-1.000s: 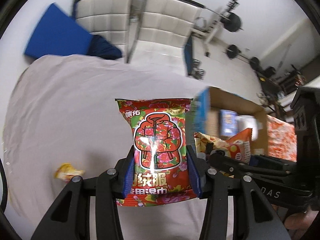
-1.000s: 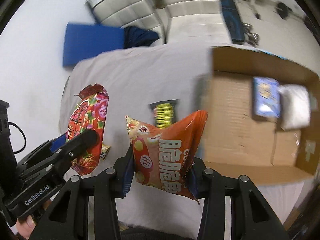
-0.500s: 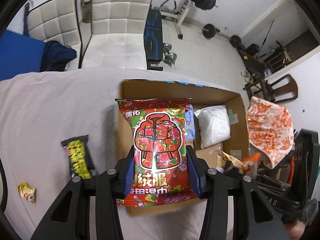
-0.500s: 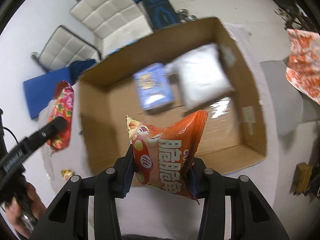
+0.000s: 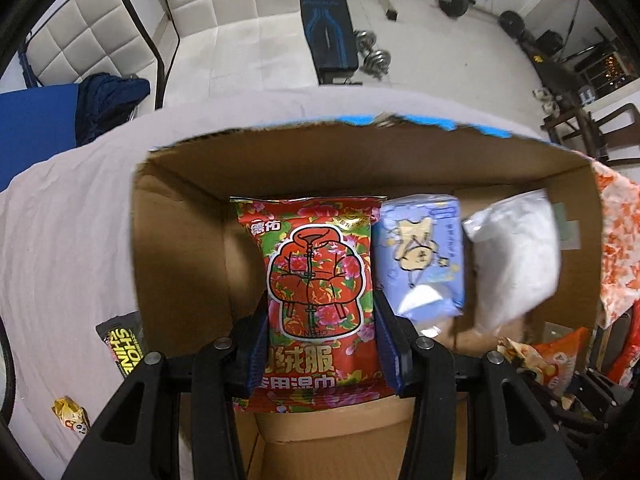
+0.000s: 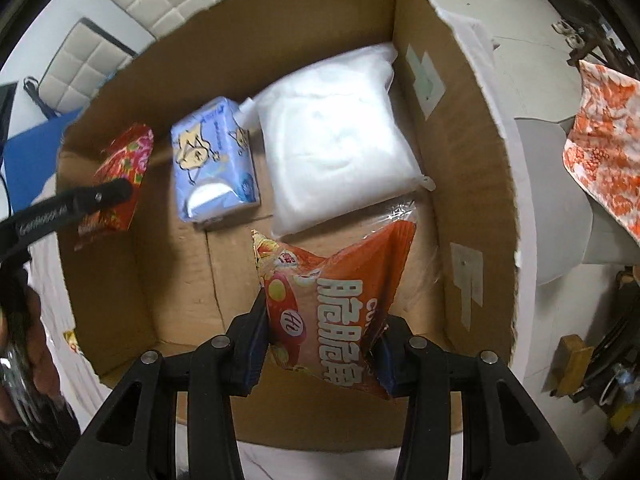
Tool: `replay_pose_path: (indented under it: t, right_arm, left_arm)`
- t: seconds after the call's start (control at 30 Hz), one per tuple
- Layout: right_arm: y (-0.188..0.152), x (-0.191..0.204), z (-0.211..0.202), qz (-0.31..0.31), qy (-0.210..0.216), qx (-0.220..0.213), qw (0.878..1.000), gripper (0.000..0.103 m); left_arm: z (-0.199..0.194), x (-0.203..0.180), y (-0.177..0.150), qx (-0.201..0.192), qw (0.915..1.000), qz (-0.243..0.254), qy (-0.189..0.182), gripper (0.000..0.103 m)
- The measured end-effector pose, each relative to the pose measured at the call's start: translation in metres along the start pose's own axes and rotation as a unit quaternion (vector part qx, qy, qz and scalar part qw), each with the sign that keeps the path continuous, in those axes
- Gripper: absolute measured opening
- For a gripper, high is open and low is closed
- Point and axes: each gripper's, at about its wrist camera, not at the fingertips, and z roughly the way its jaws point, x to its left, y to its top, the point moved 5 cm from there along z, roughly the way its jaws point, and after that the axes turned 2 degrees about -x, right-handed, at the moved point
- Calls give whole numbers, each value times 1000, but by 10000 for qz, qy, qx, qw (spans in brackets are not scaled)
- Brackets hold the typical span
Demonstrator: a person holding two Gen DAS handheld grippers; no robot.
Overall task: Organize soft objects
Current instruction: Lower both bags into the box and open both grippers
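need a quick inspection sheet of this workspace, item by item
surface: pale cloth-covered table carrying an open cardboard box.
job's things: blue tissue pack and white plastic bag lie in the box; red floral wet-wipes pack and orange snack bag held over it.
clutter: black-yellow packet, small yellow wrapper on the cloth.
grippers: left gripper and right gripper both clamped.
cables: nothing seen.
surroundings: white chairs, weight bench, dumbbells.

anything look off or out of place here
Two small items lie outside the cardboard box on the cloth: a black-and-yellow packet and a yellow wrapper. The box's top edge is ragged and torn.
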Motion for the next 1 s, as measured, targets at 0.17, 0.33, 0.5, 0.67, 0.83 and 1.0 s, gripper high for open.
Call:
replay_pose_path:
  t: [0.17,0.33,0.5,0.67,0.83,1.0]
  right_arm:
    - [2,0,8,-134,-119,158,9997,53]
    - [3,1,7,-131,-95,183,9997,68]
    - [0,7,-7,-273,-163,17,9995,94]
    - [-9,15,-22,-390,-256,-226,9987,100]
    - [-18,18,-50,-400,-476,-694,9957,103]
    - [-30,20,-87,-445,-711,-1174,9895,103]
  left_arm:
    - [12,3,5,180,9998,-38,108,44]
    - [3,6,9,151,9998,-129,39,49]
    - [-16,4,3,-43,10000,-51,69,56]
    - [-44,-2,-11,-376,9993,52,2,72]
    - [-77,-8,-33,-752,9971,75,20,95]
    - [-109,-12,-63,-1111,9938,18,-8,95]
